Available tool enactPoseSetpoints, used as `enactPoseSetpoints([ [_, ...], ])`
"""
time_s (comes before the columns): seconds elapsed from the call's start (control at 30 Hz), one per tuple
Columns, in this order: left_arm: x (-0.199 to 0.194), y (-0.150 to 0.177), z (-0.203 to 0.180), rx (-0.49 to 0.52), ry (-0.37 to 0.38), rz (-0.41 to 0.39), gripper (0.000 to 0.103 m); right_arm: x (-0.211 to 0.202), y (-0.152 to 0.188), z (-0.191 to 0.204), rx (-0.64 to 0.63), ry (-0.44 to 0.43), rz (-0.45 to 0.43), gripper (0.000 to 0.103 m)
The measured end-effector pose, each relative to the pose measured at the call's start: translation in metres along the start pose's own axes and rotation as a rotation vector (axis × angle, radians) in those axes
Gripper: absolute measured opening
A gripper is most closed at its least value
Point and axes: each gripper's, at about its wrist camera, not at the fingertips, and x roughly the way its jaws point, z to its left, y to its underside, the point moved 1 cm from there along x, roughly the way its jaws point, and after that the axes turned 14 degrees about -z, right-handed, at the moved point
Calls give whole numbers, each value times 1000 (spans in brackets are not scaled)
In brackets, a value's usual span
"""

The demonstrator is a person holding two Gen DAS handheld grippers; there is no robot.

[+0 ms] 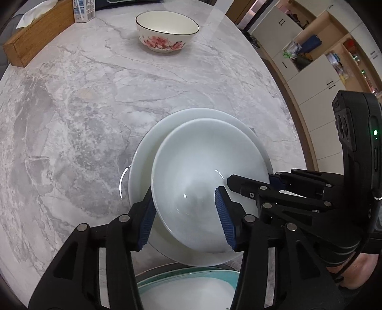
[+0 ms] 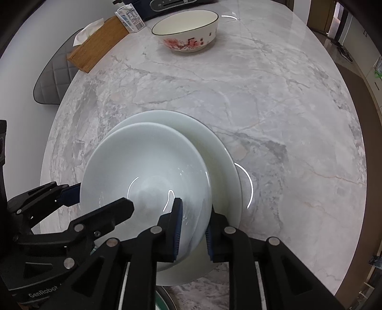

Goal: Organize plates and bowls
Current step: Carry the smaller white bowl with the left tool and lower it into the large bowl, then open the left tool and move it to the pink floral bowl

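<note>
A plain white bowl (image 1: 203, 155) (image 2: 148, 155) rests in a larger white plate (image 1: 145, 152) (image 2: 217, 152) on the marble table. My left gripper (image 1: 183, 190) is open and straddles the bowl's left rim, one pad outside the wall and the other well inside. My right gripper (image 2: 195, 205) straddles the opposite rim. Its outer pad lies against the wall, the inner pad stands slightly off it, so it is open. Each gripper shows in the other's view, the right gripper (image 1: 253, 182) and the left gripper (image 2: 105, 194). A flowered bowl (image 1: 167, 31) (image 2: 188, 31) stands alone at the far side.
A teal-rimmed plate (image 1: 188, 283) lies just below the white plate near the table's front edge. A wooden tissue box (image 1: 40, 35) (image 2: 100, 43) and a milk carton (image 1: 83, 9) (image 2: 130, 21) stand far left. A grey chair (image 2: 55, 78) is beyond the left edge, cabinets (image 1: 317, 66) to the right.
</note>
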Motion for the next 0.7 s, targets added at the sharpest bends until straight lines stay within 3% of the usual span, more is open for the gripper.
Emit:
enactPoseSetpoints([
  [0.03, -2, 0, 2, -8, -4, -7, 57, -1, 0, 0, -1, 0, -3, 22],
  [0.1, -8, -2, 5, -31, 15, -16, 58, -5, -2, 1, -3, -1, -13, 27],
  [0.23, -22, -6, 5, -32, 6, -34, 60, -16, -7, 5, -15, 13, -45, 49],
  [0.37, -43, -12, 10, -62, 17, -55, 63, -29, -10, 4, -16, 14, -72, 56],
  [0.43, -56, -18, 14, -72, 35, -78, 63, -39, -11, 3, -10, 18, -100, 75],
  [0.5, -68, -29, 21, -85, 53, -115, 66, -53, -14, -2, 14, -10, -149, 85],
  [0.53, -73, -35, 27, -97, 62, -135, 74, -59, -16, -4, 32, -35, -174, 92],
  [0.6, -81, -49, 40, -128, 59, -185, 79, -73, -24, -13, 62, -75, -238, 103],
  [0.67, -82, -63, 54, -168, 63, -203, 103, -83, -33, -17, 47, -79, -298, 103],
  [0.7, -84, -71, 59, -166, 47, -220, 103, -85, -37, -18, 31, -85, -307, 103],
])
